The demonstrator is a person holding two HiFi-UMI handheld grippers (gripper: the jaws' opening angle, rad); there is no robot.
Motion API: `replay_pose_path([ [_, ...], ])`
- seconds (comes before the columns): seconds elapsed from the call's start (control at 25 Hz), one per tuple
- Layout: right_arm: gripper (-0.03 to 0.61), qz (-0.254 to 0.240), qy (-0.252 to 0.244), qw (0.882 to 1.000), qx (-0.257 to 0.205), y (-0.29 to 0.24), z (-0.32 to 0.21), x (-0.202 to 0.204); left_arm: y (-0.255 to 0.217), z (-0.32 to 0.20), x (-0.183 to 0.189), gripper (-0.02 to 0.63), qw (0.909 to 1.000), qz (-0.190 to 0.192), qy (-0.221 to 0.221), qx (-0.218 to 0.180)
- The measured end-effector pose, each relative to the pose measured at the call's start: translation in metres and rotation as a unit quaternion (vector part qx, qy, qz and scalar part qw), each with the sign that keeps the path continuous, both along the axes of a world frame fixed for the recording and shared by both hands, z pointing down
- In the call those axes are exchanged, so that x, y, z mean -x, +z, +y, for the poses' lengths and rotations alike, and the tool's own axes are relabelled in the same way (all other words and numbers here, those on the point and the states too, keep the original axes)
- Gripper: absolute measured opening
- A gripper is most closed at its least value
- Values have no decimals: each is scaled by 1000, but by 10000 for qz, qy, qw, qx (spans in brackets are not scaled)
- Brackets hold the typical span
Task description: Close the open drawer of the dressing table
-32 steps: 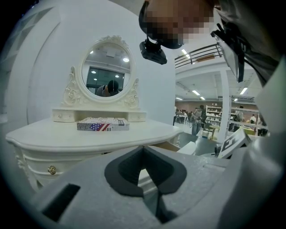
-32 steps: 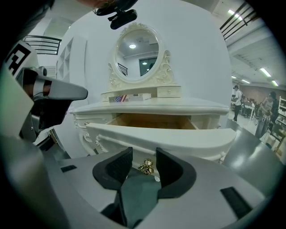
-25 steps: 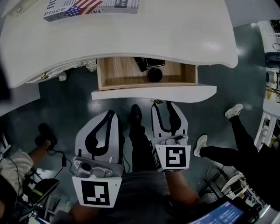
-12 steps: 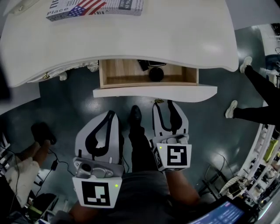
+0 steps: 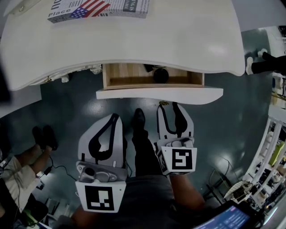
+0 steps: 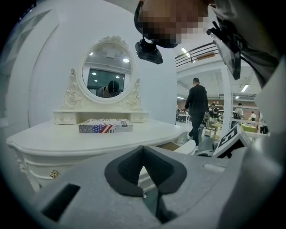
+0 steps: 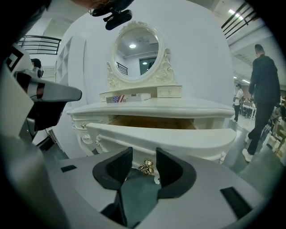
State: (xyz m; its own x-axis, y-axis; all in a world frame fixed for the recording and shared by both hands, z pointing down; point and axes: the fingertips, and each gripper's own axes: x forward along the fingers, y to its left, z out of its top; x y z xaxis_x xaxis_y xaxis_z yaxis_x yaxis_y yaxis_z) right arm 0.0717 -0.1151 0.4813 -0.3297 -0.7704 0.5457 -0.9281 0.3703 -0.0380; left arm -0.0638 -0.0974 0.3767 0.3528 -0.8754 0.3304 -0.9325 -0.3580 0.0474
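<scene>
The white dressing table (image 5: 178, 40) has its drawer (image 5: 129, 75) pulled out, showing a wooden floor and a dark round object (image 5: 160, 75). The drawer's curved front (image 5: 187, 94) faces me. My right gripper (image 5: 168, 107) is open just below that front, and the gold knob (image 7: 146, 167) shows in the gap between its pads (image 7: 114, 167); I cannot tell whether they touch it. My left gripper (image 5: 114, 118) is shut and empty, lower and to the left, away from the drawer. In its own view, the left gripper (image 6: 143, 150) points at the table's edge.
A flag-printed book (image 5: 98, 8) lies on the tabletop before an oval mirror (image 7: 137, 51). My own shoe (image 5: 138, 118) stands between the grippers. Another person's feet (image 5: 42, 137) are at the left, and a person (image 7: 263, 89) walks at the right.
Less of the drawer's inside shows than a second ago. The right gripper has stayed at the drawer front. The person at the right has walked off toward the edge.
</scene>
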Motion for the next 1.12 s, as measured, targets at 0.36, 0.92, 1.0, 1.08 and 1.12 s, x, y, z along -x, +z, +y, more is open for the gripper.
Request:
replay_pose_path([
  [0.36,153,-59,-46,10000,-41,1,-7,3,1,-7,2,15,10000,-13,-25,-2],
  [0.92,153,-75,-115,9999,-16,2,-20,4,0,-14,3,15,9999,-66,-110,10],
  [1.0,153,-79,-112,9999,-14,2,-21,4,1,-15,3,15,9999,-90,-108,24],
  [1.08,153,-76,-122,9999,-3,2,-23,4,1,-16,4,15,9999,-96,-125,31],
  [1.12,153,-88,-112,9999,0,3,-24,4,1,-17,4,15,9999,-93,-139,31],
])
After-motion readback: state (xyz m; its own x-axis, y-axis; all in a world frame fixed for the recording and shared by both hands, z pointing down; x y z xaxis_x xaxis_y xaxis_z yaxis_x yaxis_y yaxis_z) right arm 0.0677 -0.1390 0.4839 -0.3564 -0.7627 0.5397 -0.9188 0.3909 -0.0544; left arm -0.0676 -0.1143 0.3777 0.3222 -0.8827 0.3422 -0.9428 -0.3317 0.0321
